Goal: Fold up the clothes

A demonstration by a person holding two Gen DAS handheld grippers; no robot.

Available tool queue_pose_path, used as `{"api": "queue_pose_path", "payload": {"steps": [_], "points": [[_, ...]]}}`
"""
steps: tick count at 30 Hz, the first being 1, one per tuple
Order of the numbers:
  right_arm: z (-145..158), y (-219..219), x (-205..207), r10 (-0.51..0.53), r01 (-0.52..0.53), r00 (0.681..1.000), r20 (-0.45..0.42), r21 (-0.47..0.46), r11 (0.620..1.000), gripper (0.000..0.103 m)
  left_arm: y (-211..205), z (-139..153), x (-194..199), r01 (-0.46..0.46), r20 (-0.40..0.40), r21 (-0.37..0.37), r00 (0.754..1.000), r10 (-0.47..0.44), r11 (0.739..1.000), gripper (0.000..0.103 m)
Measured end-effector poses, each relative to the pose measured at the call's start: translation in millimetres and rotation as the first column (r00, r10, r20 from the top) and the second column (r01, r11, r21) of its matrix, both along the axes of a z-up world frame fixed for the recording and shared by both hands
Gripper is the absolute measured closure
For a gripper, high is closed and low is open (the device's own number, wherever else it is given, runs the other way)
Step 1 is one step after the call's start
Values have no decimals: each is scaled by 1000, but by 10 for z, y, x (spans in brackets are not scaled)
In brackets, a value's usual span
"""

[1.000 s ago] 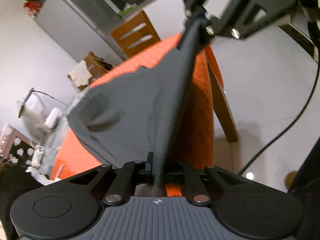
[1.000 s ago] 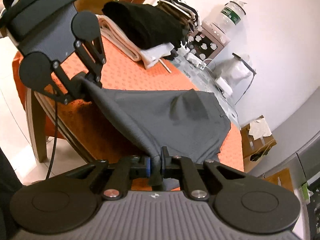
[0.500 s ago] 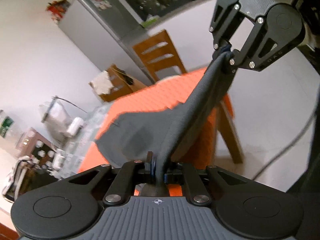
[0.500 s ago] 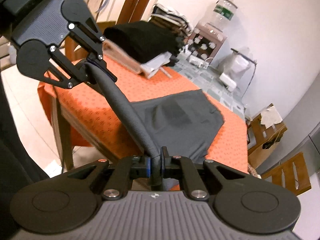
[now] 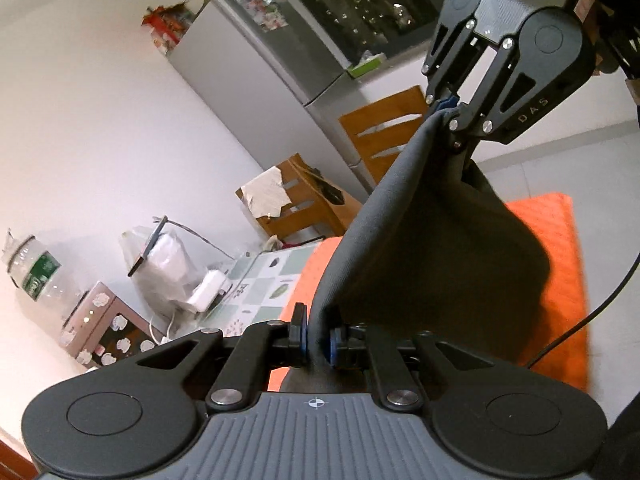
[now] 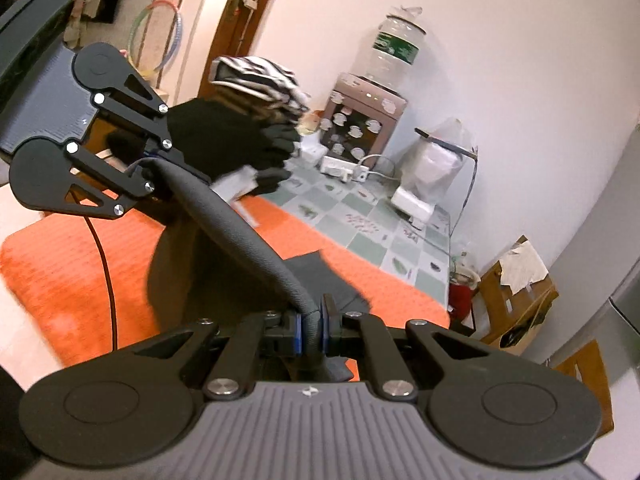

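Observation:
A dark grey garment hangs stretched between my two grippers above the orange tablecloth. In the left wrist view my left gripper is shut on one corner of it, and the right gripper pinches the other corner at the upper right. In the right wrist view my right gripper is shut on the rolled grey edge, which runs up to the left gripper. The garment's lower part trails down to the tablecloth; whether it rests there I cannot tell.
A pile of folded clothes with a striped piece on top sits at the table's far end. Beyond it are a water dispenser and chargers on the tiled tabletop. A fridge, wooden chair and cardboard box stand behind.
Both grippers have risen together with the garment, lifting most of it off the tablecloth. The room beyond the table has come into view.

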State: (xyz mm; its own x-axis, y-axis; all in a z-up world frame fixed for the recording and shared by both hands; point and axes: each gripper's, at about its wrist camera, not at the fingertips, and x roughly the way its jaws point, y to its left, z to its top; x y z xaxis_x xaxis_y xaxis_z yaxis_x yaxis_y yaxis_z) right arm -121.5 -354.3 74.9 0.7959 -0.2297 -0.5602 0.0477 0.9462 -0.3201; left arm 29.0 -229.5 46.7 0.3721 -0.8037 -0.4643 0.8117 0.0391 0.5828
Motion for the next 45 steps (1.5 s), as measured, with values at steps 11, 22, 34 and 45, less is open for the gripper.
{"api": "queue_pose_path", "payload": {"steps": [11,22,34,45], "points": [[-417,-1662,1823,-72,86,990,-119,122,989,93,-1453,-423,1652,-24,-120,106,992,37,994,85],[-1432,-2698,3086,-138,186,955,-263,168,968,93,-2356,-1262,2759,-93,-240,201,960,142,975,74],[-1483,-2968,3046,-200,255,949,-242,221,941,59,-1848,-1059,2924,-182,-430,14,887,170,983,47],[-1086,-2271,2089,-77,167,965,-250,363,917,51,-1058,-1065,1866,3,-518,78,854,38,997,47]]}}
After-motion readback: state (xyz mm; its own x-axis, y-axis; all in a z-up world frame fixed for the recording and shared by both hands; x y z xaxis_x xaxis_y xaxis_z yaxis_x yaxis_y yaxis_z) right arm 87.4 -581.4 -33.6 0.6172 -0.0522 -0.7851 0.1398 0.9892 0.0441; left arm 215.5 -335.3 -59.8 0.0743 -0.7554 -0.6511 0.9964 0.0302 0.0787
